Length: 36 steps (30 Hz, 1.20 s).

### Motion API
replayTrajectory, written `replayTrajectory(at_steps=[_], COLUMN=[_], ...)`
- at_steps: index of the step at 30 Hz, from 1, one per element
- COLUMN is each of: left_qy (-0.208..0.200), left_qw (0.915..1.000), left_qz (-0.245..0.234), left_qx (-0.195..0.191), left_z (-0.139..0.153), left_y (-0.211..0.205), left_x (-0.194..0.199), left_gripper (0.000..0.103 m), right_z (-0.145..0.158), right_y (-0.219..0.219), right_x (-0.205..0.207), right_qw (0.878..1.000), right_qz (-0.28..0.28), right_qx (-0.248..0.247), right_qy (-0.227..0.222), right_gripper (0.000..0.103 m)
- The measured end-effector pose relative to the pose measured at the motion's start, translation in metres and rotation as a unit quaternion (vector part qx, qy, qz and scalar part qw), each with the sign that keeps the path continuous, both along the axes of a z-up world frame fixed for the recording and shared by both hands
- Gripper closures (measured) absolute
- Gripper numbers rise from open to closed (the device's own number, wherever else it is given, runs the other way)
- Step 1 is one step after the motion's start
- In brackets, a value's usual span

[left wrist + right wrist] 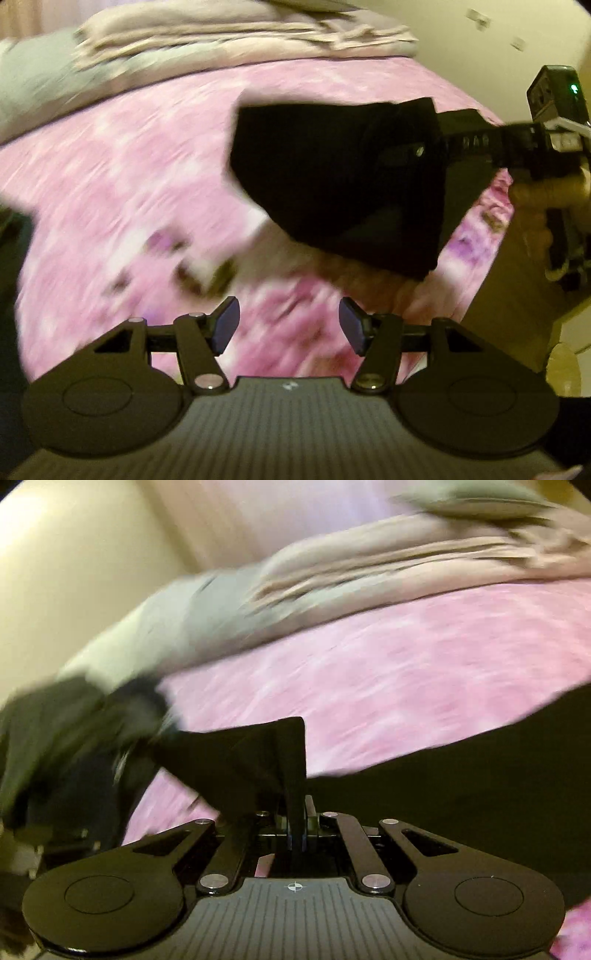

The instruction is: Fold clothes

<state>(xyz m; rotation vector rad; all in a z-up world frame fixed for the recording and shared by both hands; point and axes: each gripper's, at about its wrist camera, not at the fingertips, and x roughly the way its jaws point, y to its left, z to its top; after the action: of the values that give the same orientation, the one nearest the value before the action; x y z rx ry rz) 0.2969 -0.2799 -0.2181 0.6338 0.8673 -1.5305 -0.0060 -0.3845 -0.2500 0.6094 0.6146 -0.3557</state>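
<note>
I find the black garment (332,173) off the bed, hanging from my right tool (295,834), whose fingers are pressed together on a fold of the cloth at the centre bottom of the right wrist view. In the left wrist view the garment sits right of centre, drooping to a low corner toward the lower right, its held edge running out to the right edge of the frame where the right tool enters. My left tool (288,325) is spread wide with nothing between its pads (225,325); the cloth lies ahead of it and to its right, so the left is the free one nearest the hanging lower corner. Whether the garment is being lifted for a fold or carried off after one, I cannot settle. The pink floral bedspread (129,166) below is bare around the cloth. Folded beige bedding (221,33) lies at the top of the frame. Both views are motion-blurred.
</note>
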Motion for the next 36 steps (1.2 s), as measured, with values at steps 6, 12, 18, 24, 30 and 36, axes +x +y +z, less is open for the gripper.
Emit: replayTrajectory(at_steps=[6, 12, 18, 24, 30, 36], left_qy=[-0.004, -0.003, 0.0, -0.007, -0.006, -0.009], left_qw=[0.997, 0.9915, 0.985, 0.9817, 0.9805, 0.9784], left_qz=[-0.077, -0.129, -0.17, -0.188, -0.196, -0.206], left_qx=[-0.011, 0.008, 0.029, 0.028, 0.016, 0.02], left_z=[0.012, -0.005, -0.019, -0.017, -0.012, -0.018], left_y=[-0.09, -0.166, -0.208, -0.236, -0.255, -0.264], left_x=[-0.065, -0.137, -0.187, -0.209, -0.22, -0.231], left_gripper=[0.045, 0.045, 0.045, 0.045, 0.045, 0.045], right_z=[0.0, -0.098, -0.092, -0.088, -0.049, -0.082], right_y=[-0.128, -0.221, -0.215, -0.225, -0.244, -0.267], right_x=[-0.121, -0.21, -0.217, -0.217, -0.234, -0.256], right_qw=[0.981, 0.936, 0.936, 0.926, 0.941, 0.929], right_qz=[-0.189, -0.303, -0.281, -0.314, -0.286, -0.315], right_qx=[0.03, 0.176, 0.191, 0.208, 0.165, 0.192], right_qy=[-0.038, -0.038, -0.089, -0.038, -0.08, -0.04], right_gripper=[0.1, 0.092, 0.035, 0.077, 0.093, 0.092])
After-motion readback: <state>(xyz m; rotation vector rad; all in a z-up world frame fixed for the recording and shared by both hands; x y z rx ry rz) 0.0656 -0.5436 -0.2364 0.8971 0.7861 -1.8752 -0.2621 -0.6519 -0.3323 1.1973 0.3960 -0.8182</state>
